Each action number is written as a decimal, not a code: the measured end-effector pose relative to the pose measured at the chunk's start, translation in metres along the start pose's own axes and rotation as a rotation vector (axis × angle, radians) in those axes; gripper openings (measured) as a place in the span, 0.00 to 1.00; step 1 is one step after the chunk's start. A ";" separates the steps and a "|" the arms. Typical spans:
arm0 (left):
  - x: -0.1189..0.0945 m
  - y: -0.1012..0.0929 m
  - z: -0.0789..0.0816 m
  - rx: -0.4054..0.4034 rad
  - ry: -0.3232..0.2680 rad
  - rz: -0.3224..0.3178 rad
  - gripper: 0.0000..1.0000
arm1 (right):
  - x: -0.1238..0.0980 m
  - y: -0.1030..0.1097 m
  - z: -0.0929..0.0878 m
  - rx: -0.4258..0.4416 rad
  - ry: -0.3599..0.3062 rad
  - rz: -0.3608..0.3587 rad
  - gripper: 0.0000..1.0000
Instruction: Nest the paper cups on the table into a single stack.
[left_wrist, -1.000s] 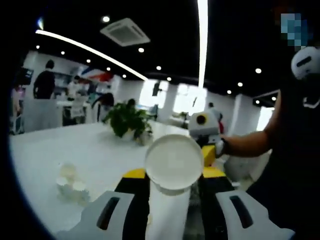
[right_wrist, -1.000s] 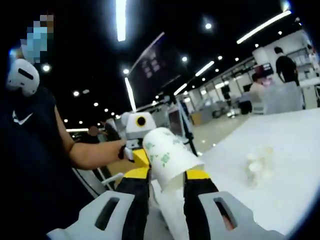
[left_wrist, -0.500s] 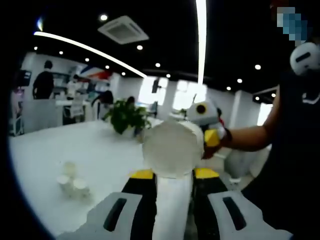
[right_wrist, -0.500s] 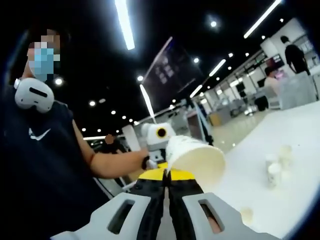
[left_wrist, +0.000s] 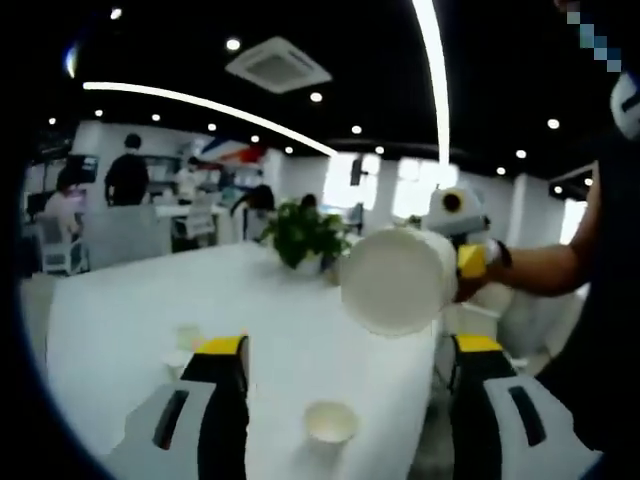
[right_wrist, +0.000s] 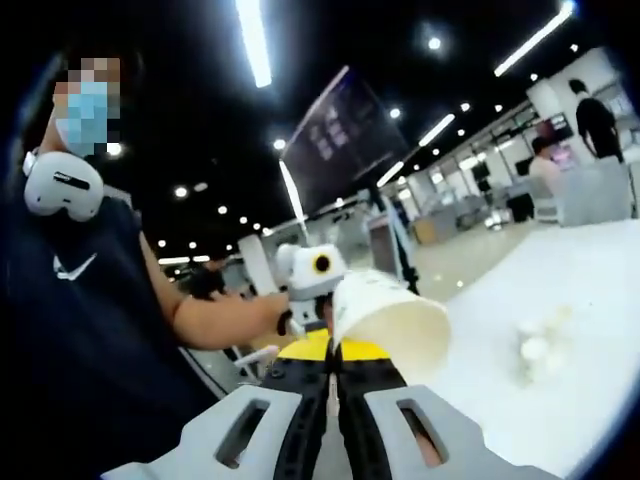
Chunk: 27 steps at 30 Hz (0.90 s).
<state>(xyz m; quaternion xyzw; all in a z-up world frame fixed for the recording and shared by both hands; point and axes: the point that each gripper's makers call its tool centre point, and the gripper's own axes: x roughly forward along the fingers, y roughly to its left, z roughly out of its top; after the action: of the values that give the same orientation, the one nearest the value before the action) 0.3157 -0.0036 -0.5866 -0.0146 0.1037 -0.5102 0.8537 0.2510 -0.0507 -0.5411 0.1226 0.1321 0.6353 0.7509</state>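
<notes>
A white paper cup (left_wrist: 396, 281) hangs in the air above the table, its base turned toward the left gripper view. My right gripper (left_wrist: 466, 262) reaches in from the right and holds it. In the right gripper view the same cup (right_wrist: 392, 322) lies tilted with its mouth to the right, and my right gripper (right_wrist: 332, 352) is shut on its rim. My left gripper (left_wrist: 349, 346) is open, its jaws wide apart with nothing between them. One cup (left_wrist: 330, 422) stands upright on the table below. More small cups (left_wrist: 184, 346) (right_wrist: 538, 346) sit together farther along the table.
The white table (left_wrist: 130, 310) stretches away to the left. A potted plant (left_wrist: 305, 236) stands at its far end. The person holding the grippers is at the right, forearm (left_wrist: 545, 272) extended. Other people and desks are in the background.
My left gripper has opened wide and let go of the cup it held. The cup now hangs from my right gripper alone, which stays shut on its rim.
</notes>
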 end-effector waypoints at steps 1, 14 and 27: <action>0.000 0.003 0.001 0.006 -0.015 0.020 0.98 | 0.000 -0.002 0.001 -0.005 0.014 -0.009 0.00; -0.029 0.047 -0.040 0.048 0.007 0.330 0.98 | -0.006 -0.025 0.017 -0.253 0.340 -0.118 0.00; -0.047 0.033 -0.104 0.028 0.075 0.389 0.98 | -0.005 -0.036 0.006 -0.456 0.762 -0.137 0.00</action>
<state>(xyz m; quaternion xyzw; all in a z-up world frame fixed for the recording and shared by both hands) 0.3023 0.0620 -0.6850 0.0366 0.1293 -0.3372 0.9318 0.2858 -0.0620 -0.5480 -0.2977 0.2640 0.5968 0.6968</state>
